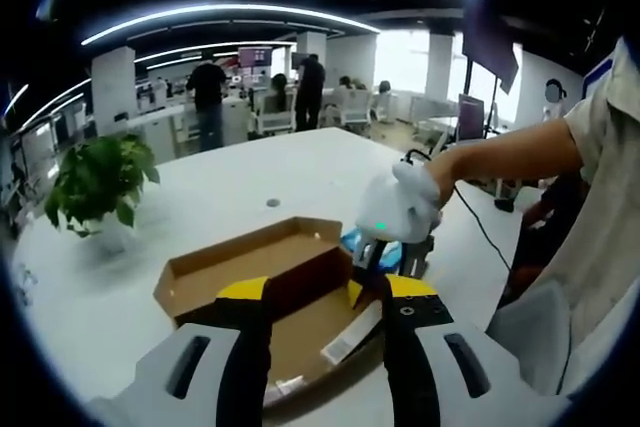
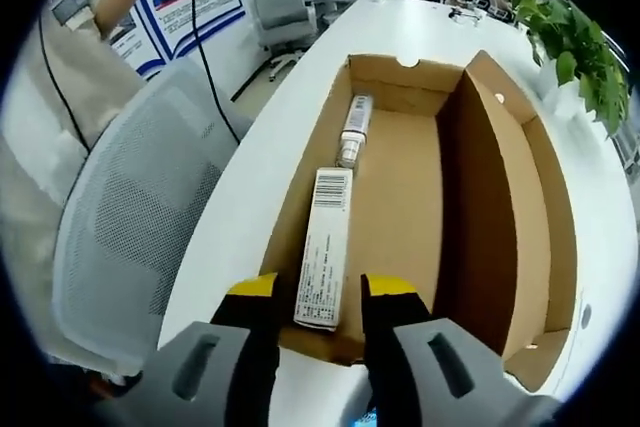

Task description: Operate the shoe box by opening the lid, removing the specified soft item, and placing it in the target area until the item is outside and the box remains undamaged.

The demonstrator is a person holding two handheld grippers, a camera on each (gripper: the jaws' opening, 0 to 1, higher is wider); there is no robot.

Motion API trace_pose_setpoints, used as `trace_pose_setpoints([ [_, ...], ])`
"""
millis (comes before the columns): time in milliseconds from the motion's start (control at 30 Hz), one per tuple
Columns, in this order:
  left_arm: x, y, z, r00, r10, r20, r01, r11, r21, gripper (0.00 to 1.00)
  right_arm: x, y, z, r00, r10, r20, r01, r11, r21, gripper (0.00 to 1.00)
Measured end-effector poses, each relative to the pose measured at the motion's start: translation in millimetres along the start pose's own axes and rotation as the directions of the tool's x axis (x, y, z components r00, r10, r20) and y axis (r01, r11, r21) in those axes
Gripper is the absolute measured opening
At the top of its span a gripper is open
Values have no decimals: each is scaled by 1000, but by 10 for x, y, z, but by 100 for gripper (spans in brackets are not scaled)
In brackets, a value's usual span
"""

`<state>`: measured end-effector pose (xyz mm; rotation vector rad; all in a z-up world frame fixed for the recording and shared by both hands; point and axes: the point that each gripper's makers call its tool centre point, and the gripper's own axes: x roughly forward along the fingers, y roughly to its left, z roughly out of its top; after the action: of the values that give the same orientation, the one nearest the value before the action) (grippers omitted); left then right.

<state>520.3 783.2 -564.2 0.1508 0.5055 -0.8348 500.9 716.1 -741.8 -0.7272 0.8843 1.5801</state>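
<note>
Lying inside the open shoe box (image 2: pixel 400 187), a white carton (image 2: pixel 325 247) sits just ahead of the right hand-held gripper (image 2: pixel 318 299), jaws apart.

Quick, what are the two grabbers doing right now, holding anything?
Left gripper: jaws open, holding nothing, above the shoe box.
Right gripper: jaws open, holding nothing.

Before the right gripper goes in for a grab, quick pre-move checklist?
1. Lid open: ok. The shoe box is open, its lid folded to the side.
2. Contents visible: ok. A white carton and a small tube lie along one wall.
3. Soft item identified: cannot tell.
4. Right gripper empty: ok, its fingers are open and straddle the carton's near end.
5. Left gripper clear of the box: not ok, it hangs open over the box's edge.
6. Box undamaged: ok, no visible tears.
</note>
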Motion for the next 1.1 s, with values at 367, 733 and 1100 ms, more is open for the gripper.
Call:
trace_pose_setpoints([
  [367,-94,134,-122,999,47,-14,-47,999,-7,44,109,-58,-11,997,-73,-19,75,995,61,17],
  [733,-139,191,-192,998,63,-21,-63,998,1,53,-52,-92,96,991,-132,29,131,991,32,15],
  [1100,-176,205,-252,998,61,-16,-61,998,11,66,-417,-107,298,973,-195,122,190,981,49,15],
])
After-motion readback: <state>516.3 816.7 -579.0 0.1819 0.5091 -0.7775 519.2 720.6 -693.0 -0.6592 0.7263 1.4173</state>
